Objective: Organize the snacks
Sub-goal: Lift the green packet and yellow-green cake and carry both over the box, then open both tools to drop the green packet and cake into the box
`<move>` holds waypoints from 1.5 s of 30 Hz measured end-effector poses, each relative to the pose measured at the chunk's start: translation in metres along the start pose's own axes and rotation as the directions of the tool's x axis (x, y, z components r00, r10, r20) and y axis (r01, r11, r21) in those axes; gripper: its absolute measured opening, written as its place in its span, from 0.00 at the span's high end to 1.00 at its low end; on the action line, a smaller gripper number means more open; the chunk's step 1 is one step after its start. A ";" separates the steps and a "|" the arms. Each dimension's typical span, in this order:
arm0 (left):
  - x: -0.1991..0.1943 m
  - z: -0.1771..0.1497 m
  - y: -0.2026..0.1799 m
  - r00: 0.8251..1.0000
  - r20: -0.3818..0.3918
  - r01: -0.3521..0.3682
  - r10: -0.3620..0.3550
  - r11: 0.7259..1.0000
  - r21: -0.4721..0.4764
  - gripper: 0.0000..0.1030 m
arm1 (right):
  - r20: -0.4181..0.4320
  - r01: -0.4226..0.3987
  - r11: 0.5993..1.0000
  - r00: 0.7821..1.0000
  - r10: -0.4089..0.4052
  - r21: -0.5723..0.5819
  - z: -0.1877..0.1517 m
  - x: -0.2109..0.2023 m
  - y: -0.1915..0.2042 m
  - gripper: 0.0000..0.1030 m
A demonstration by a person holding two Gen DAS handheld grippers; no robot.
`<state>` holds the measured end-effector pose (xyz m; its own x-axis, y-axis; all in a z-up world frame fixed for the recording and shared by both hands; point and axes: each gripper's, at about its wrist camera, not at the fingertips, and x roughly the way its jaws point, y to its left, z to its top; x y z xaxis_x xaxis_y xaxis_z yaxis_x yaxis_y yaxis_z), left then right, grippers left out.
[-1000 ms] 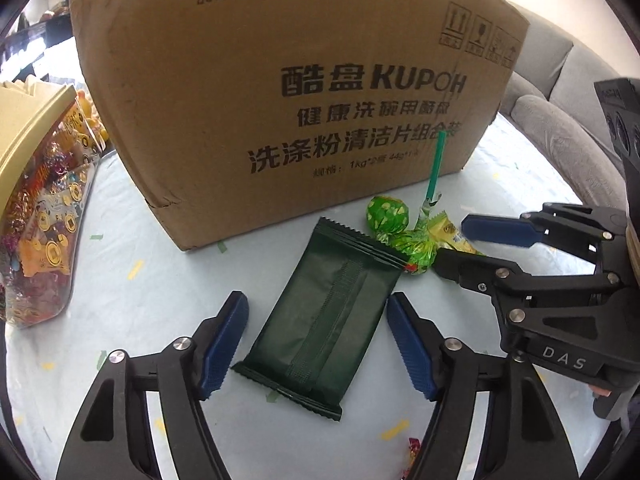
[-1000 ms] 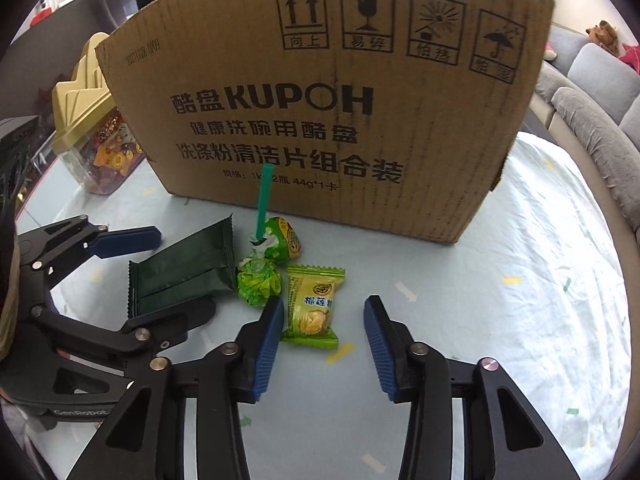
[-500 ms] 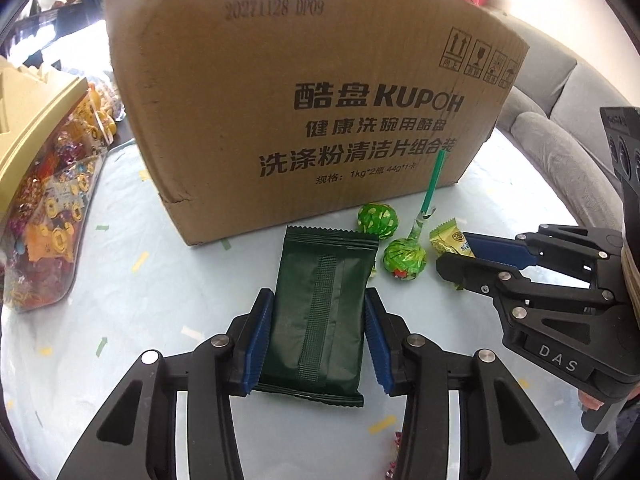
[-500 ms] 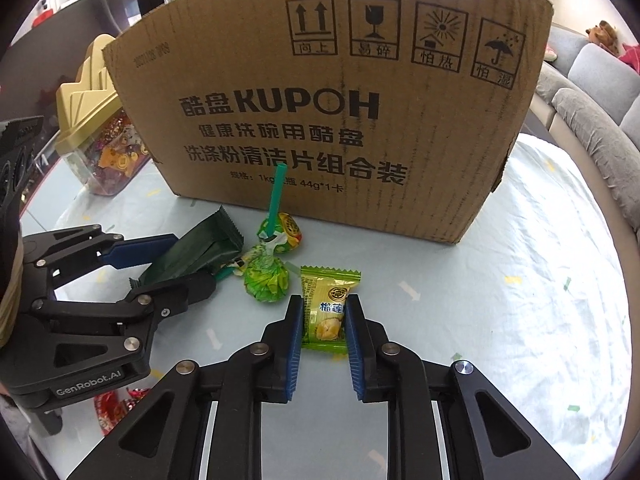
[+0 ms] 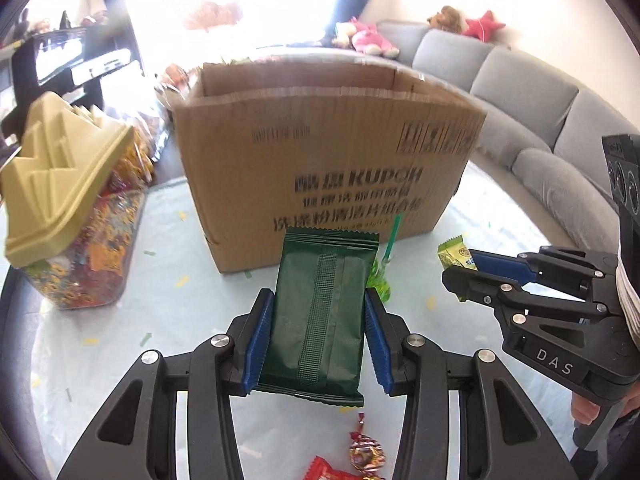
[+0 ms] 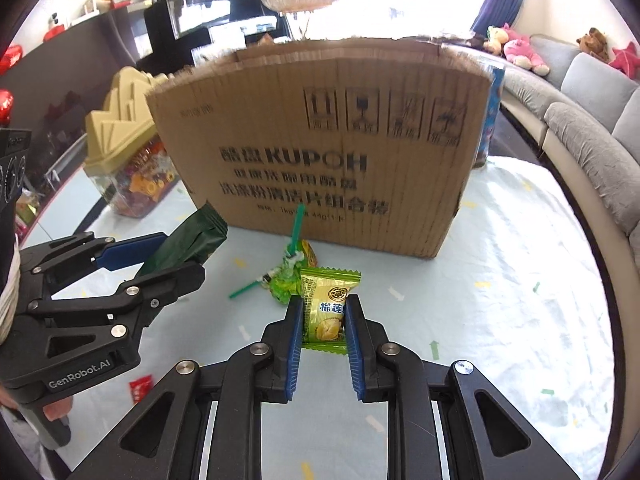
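My left gripper (image 5: 319, 300) is shut on a dark green snack packet (image 5: 322, 316) and holds it above the table, in front of the open cardboard box (image 5: 320, 160). It also shows in the right wrist view (image 6: 188, 240). My right gripper (image 6: 322, 308) is shut on a yellow-green durian candy (image 6: 326, 312), lifted off the table. That candy also shows in the left wrist view (image 5: 456, 254). Two green lollipops (image 6: 286, 280) lie on the table below the box (image 6: 340, 152).
A clear candy jar with a tan lid (image 5: 68, 216) stands left of the box. Red wrapped candies (image 5: 360, 456) lie near the front edge. A grey sofa (image 5: 540, 120) curves behind the table on the right. A blue can (image 6: 490, 120) stands behind the box.
Both grippers closed on their snacks and rose: the green packet and the durian candy are lifted off the table, and the box's open top has come into view.
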<state>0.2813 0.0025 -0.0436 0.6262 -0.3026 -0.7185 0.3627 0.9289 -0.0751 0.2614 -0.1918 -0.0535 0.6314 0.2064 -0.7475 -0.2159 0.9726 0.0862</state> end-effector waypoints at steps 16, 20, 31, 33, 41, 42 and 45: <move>-0.062 0.046 -0.016 0.980 0.195 -0.026 0.026 1.000 -0.003 0.57 | 0.204 -0.024 1.000 0.979 0.024 -0.006 0.038 -0.066 0.004 0.79; -0.068 0.063 -0.017 0.974 0.220 -0.045 0.046 0.999 -0.009 0.57 | 0.240 -0.028 1.000 0.970 0.028 -0.004 0.052 -0.073 0.002 0.79; -0.067 0.108 -0.013 0.963 0.256 -0.082 0.082 0.997 -0.008 0.57 | 0.309 -0.013 1.000 0.951 0.013 -0.003 0.093 -0.079 -0.001 0.79; -0.066 0.114 -0.013 0.961 0.262 -0.091 0.089 0.996 -0.002 0.57 | 0.316 -0.008 1.000 0.949 0.008 -0.003 0.099 -0.078 -0.003 0.79; -0.052 0.138 -0.008 0.959 0.267 -0.104 0.099 0.995 0.005 0.57 | 0.329 0.001 1.000 0.944 0.002 -0.009 0.121 -0.067 -0.006 0.79; -0.049 0.141 -0.005 0.960 0.264 -0.100 0.096 0.995 0.000 0.57 | 0.327 0.004 1.000 0.945 0.000 -0.011 0.121 -0.065 -0.006 0.79; -0.037 0.148 -0.001 0.965 0.247 -0.090 0.090 0.996 -0.009 0.57 | 0.322 0.011 1.000 0.947 -0.005 -0.016 0.127 -0.058 -0.007 0.79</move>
<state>0.3598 -0.0191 0.0851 0.8072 -0.2615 -0.5291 0.2984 0.9543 -0.0165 0.3211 -0.1964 0.0731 0.8387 0.2249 -0.4959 -0.2208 0.9730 0.0678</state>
